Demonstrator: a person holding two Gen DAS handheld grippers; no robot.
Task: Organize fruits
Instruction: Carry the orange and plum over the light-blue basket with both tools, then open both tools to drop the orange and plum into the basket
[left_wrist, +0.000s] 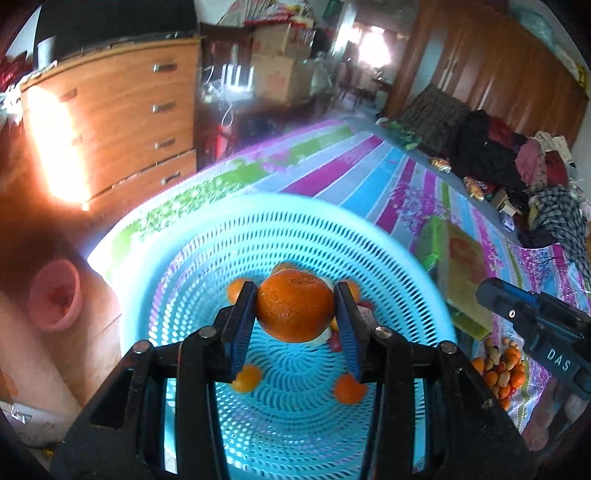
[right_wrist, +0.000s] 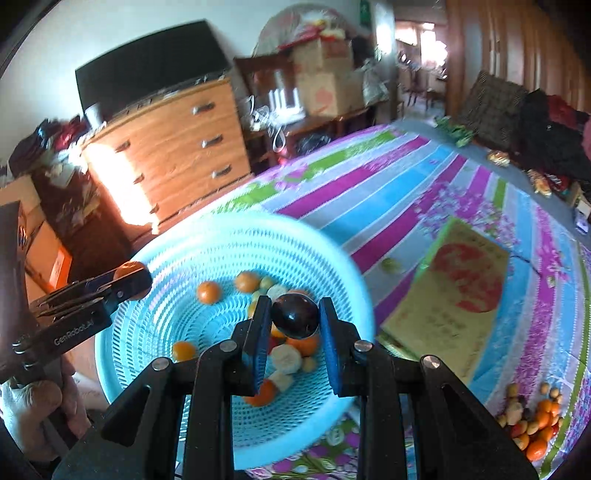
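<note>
My left gripper (left_wrist: 295, 306) is shut on a large orange (left_wrist: 294, 305) and holds it above the light blue perforated basket (left_wrist: 192, 266). My right gripper (right_wrist: 295, 317) is shut on a dark purple plum (right_wrist: 295, 315) over the same basket (right_wrist: 155, 258). Several small oranges and banana slices (right_wrist: 286, 360) lie in the basket. A pile of loose fruit (right_wrist: 532, 424) lies on the striped bedspread at the lower right; it also shows in the left wrist view (left_wrist: 500, 373). The left gripper shows at the left of the right wrist view (right_wrist: 125, 282).
A flat yellow-green box (right_wrist: 450, 299) lies on the bedspread (right_wrist: 369, 192) right of the basket. A wooden chest of drawers (right_wrist: 173, 147) stands beyond the bed's left edge. Clothes (left_wrist: 517, 158) are piled at the far right. A pink bowl (left_wrist: 55, 295) sits lower left.
</note>
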